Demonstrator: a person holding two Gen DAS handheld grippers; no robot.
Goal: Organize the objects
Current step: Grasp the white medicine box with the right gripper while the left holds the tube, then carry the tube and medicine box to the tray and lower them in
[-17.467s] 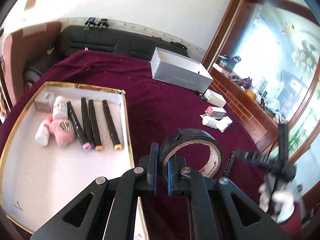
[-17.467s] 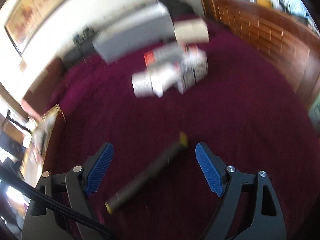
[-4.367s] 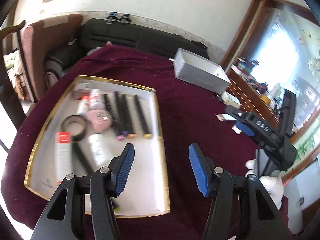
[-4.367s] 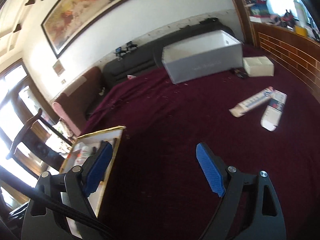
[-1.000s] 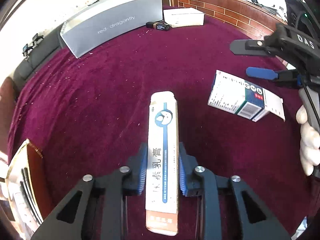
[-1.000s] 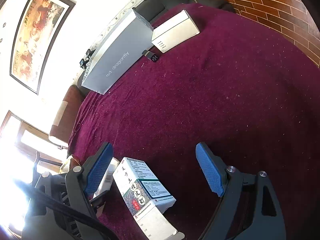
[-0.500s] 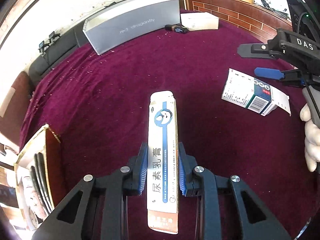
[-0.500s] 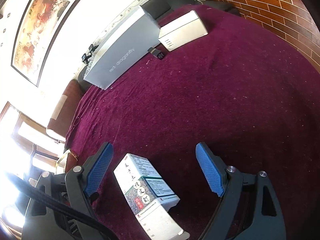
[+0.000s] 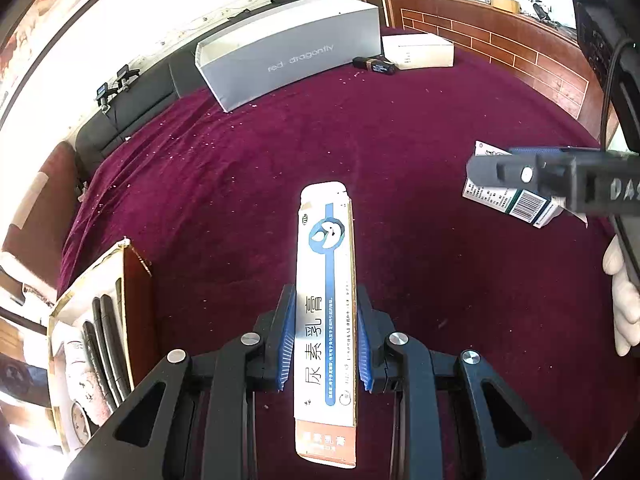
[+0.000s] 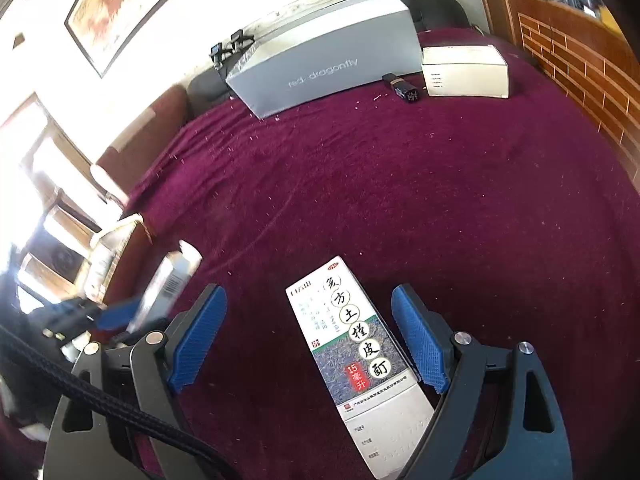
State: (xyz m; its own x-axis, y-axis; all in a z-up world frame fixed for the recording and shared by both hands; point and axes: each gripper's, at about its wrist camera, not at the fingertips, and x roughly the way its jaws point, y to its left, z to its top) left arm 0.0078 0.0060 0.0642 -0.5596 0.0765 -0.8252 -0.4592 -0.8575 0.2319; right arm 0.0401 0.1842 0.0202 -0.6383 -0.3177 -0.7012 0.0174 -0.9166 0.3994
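A long white and blue carton (image 9: pixel 325 280) is clamped between the blue pads of my left gripper (image 9: pixel 324 294), and it hangs above the dark red cloth (image 9: pixel 400 140). My right gripper (image 10: pixel 309 292) is open. A white medicine box (image 10: pixel 356 344) with a grey-green print lies flat on the cloth between its fingers, nearer the right pad (image 10: pixel 418 344), and no pad touches it. In the left wrist view the same box (image 9: pixel 516 200) shows under the right gripper's finger (image 9: pixel 560 176). The gold-rimmed tray (image 9: pixel 138 300) with black markers (image 9: pixel 100 332) is at the lower left.
A long grey box (image 9: pixel 288 52) stands at the far edge, with a white box (image 9: pixel 418 52) and a small black item (image 9: pixel 374 66) beside it. A wooden cabinet with a brick pattern (image 9: pixel 520 52) runs along the right. A gloved hand (image 9: pixel 624 304) holds the right gripper.
The right gripper rolled and slid over the medicine box, which now lies between its open fingers. The left gripper, still clamped on the carton, drifted a little, and more of the tray shows.
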